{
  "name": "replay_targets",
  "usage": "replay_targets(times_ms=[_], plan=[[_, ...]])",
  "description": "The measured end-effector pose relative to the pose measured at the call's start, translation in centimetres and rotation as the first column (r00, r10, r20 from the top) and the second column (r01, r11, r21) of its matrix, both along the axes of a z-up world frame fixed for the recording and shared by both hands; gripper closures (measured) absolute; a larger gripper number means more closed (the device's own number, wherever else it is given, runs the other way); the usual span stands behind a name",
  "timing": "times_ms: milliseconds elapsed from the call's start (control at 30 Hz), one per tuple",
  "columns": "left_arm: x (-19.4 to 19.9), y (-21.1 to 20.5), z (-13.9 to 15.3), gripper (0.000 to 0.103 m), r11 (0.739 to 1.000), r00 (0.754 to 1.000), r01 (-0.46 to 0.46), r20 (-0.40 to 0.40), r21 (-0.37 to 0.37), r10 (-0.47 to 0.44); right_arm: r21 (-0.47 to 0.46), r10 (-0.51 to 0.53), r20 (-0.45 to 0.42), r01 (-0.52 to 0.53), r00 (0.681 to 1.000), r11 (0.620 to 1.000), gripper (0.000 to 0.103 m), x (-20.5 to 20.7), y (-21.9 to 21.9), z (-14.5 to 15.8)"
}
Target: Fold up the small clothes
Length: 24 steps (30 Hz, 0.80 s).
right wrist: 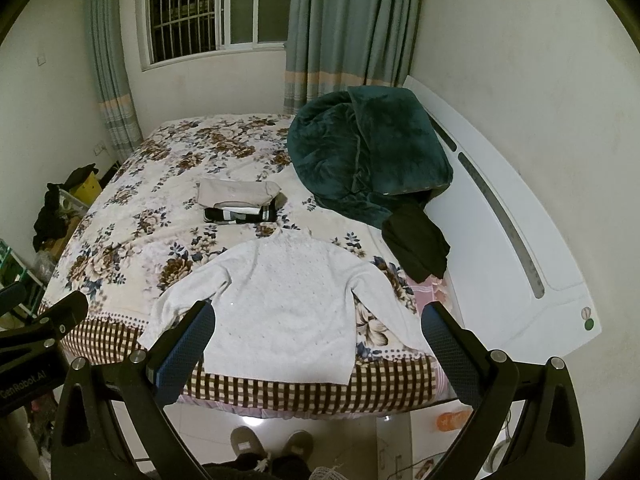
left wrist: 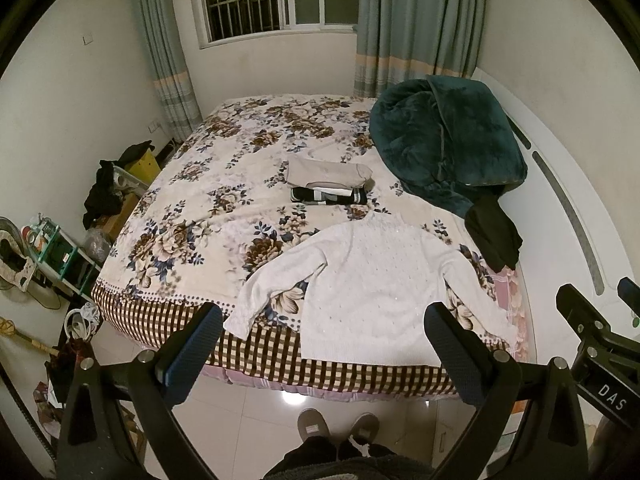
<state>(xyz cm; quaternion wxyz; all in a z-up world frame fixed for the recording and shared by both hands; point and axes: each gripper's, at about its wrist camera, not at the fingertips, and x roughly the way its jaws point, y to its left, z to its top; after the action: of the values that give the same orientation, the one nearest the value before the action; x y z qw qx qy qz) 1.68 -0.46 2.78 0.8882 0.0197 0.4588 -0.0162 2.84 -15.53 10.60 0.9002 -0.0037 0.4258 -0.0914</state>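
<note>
A white knit sweater [left wrist: 360, 280] lies flat on the flowered bed [left wrist: 192, 184], sleeves spread, hem at the bed's front edge. It also shows in the right wrist view [right wrist: 288, 300]. Behind it lie a folded beige garment [left wrist: 326, 172] and a folded black-and-white one [left wrist: 328, 196], side by side. A black garment [left wrist: 494, 236] lies at the right by the headboard. My left gripper [left wrist: 322, 334] is open and empty, above the sweater's hem. My right gripper [right wrist: 318, 334] is open and empty, also above the hem.
A dark green plush blanket [left wrist: 444, 140] is heaped at the bed's back right. A white headboard [right wrist: 512, 232] runs along the right. Cluttered shelves and boxes [left wrist: 60, 248] stand left of the bed. The person's slippers [left wrist: 338, 428] are on the tile floor.
</note>
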Motion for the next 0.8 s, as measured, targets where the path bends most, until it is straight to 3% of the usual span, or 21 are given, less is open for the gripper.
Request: replay_targets(times_ms=[800], plan=[[0.26,0.00,0.09,0.000,1.000,1.000,0.002,0.004,-0.004,-0.002,-0.003,0.000,0.003,0.000,1.000,1.000,0.000,0.06,0.22,-0.08]])
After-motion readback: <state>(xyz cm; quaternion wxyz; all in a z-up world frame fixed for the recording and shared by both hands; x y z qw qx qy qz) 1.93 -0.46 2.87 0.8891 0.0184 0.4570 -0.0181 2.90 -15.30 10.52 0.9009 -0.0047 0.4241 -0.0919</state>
